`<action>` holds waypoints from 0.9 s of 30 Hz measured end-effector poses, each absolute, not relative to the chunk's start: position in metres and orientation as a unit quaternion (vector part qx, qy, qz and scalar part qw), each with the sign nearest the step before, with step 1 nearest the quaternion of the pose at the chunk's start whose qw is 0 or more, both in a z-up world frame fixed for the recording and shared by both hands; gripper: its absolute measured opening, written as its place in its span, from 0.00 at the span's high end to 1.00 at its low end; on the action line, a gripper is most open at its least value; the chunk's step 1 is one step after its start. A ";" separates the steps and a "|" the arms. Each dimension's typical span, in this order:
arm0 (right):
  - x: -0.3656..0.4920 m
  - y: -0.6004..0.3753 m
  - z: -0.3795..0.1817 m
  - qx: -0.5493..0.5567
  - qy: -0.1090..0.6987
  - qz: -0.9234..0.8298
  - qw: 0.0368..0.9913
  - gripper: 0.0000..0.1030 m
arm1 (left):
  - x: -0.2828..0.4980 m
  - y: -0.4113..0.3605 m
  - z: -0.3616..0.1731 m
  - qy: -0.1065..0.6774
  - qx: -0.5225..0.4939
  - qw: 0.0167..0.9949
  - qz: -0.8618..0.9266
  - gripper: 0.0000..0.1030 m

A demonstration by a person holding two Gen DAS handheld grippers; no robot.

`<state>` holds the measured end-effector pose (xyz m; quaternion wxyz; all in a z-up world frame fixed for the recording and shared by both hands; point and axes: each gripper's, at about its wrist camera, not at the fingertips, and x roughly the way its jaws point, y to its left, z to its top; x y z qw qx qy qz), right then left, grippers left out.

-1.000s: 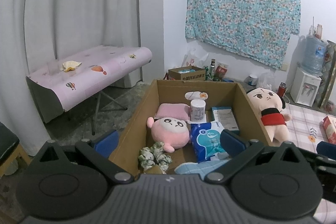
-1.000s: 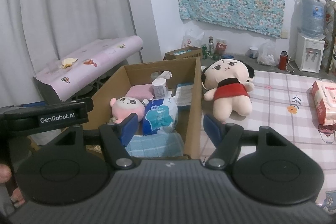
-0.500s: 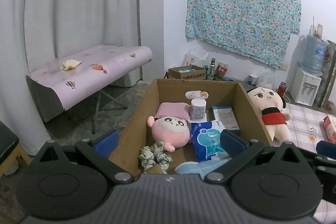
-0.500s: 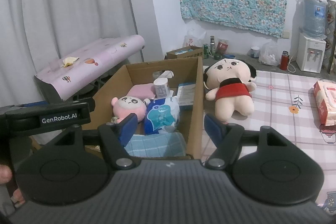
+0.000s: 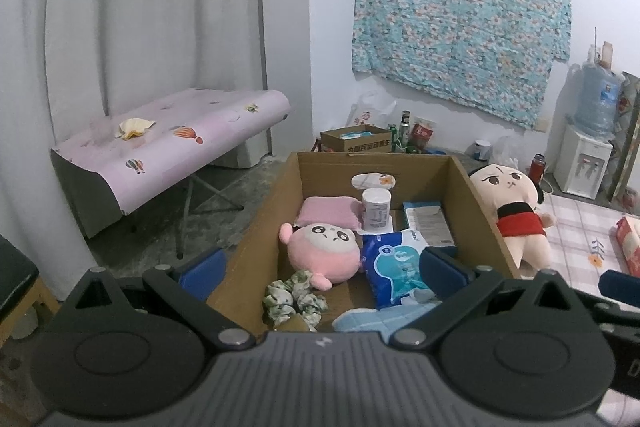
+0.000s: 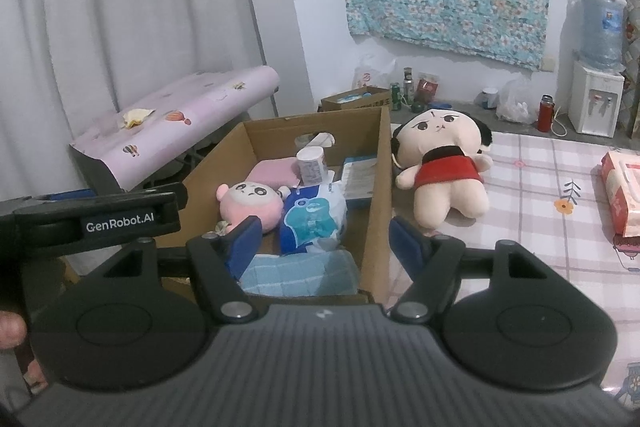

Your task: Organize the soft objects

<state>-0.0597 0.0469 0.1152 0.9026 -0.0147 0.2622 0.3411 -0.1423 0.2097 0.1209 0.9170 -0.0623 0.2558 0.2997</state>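
An open cardboard box [image 5: 256,247] [image 6: 382,167] holds a pink plush [image 5: 324,251] [image 6: 248,205], a pink cushion [image 5: 328,211], a blue tissue pack [image 5: 394,265] [image 6: 312,219], a blue checked towel [image 6: 298,273], a green scrunchie [image 5: 294,301] and a white roll [image 5: 375,207]. A doll in a red top [image 6: 444,167] [image 5: 516,223] lies on the checked cloth right of the box. My left gripper [image 5: 322,267] hangs open over the box's near end, holding nothing. My right gripper [image 6: 326,243] is open too, straddling the box's right wall.
A pink-covered folding table [image 5: 168,155] stands at the left by the curtain. A small carton [image 5: 356,139], bottles and a water dispenser [image 6: 596,95] line the far wall. A red tissue pack [image 6: 622,195] lies on the checked cloth [image 6: 540,211] at the right.
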 end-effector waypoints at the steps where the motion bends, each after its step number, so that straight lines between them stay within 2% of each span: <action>1: -0.059 0.046 0.114 -0.013 0.263 0.341 0.903 0.32 | -0.142 0.209 0.121 0.256 -0.062 0.917 0.300 0.00; 27: -0.048 0.050 0.101 -0.014 0.282 0.334 0.899 0.32 | -0.132 0.208 0.110 0.273 -0.062 0.912 0.300 0.00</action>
